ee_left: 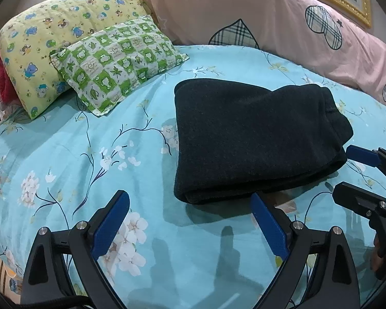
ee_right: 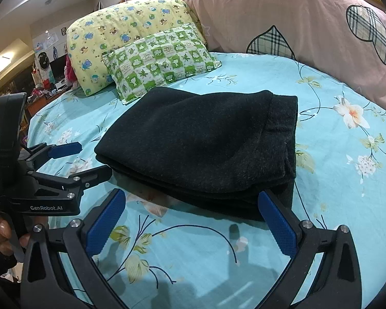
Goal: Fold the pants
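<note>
Dark fleece pants (ee_left: 254, 139) folded into a thick block on the floral bed (ee_left: 77, 154), left claw (ee_left: 190, 221) and right claw (ee_right: 190, 219) spread wide and empty just short of it — folding seemingly done, probably only tidying left.

The pants (ee_left: 252, 139) were dark charcoal, nearly black, and plain. Under them the bedsheet (ee_left: 64, 154) was turquoise with white blossoms on thin dark stems. Behind the pants, a small pillow (ee_left: 118, 64) had green-and-white checks with frogs and leaves, a yellow pillow (ee_left: 51, 33) behind it showed blue bears, and a pink pillow (ee_left: 244, 7) bore plaid hearts.
</note>
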Action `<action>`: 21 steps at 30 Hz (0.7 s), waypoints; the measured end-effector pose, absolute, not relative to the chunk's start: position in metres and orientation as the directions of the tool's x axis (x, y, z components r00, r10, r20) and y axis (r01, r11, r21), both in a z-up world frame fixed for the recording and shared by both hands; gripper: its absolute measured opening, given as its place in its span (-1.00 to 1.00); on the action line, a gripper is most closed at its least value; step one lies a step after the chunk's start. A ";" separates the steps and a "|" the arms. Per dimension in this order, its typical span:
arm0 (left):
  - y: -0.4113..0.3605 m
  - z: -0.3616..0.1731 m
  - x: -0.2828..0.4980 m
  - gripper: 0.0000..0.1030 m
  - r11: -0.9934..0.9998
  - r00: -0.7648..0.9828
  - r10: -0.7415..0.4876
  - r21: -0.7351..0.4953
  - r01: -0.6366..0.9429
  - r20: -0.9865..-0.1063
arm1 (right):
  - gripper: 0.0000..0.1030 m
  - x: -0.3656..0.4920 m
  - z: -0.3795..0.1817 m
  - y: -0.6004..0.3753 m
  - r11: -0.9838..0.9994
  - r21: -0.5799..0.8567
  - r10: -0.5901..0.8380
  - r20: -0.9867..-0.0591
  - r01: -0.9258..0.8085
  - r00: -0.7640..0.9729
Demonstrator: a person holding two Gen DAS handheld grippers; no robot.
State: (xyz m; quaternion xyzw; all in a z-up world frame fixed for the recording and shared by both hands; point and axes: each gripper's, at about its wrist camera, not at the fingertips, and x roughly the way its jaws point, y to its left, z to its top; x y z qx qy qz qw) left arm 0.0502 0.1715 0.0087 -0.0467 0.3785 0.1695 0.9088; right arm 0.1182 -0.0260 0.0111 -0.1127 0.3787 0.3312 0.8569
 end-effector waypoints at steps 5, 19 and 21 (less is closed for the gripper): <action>0.171 0.011 0.050 0.86 0.935 0.656 0.285 0.052 -0.350 -0.699 | 0.99 0.119 0.011 -0.027 0.755 0.059 0.485 -0.722 -0.654 0.494; 0.172 0.013 0.051 0.86 0.935 0.649 0.278 0.044 -0.353 -0.709 | 0.99 0.118 0.014 -0.024 0.748 0.057 0.491 -0.718 -0.661 0.494; 0.173 0.014 0.052 0.86 0.934 0.648 0.276 0.039 -0.355 -0.710 | 0.99 0.117 0.014 -0.024 0.748 0.059 0.492 -0.717 -0.661 0.494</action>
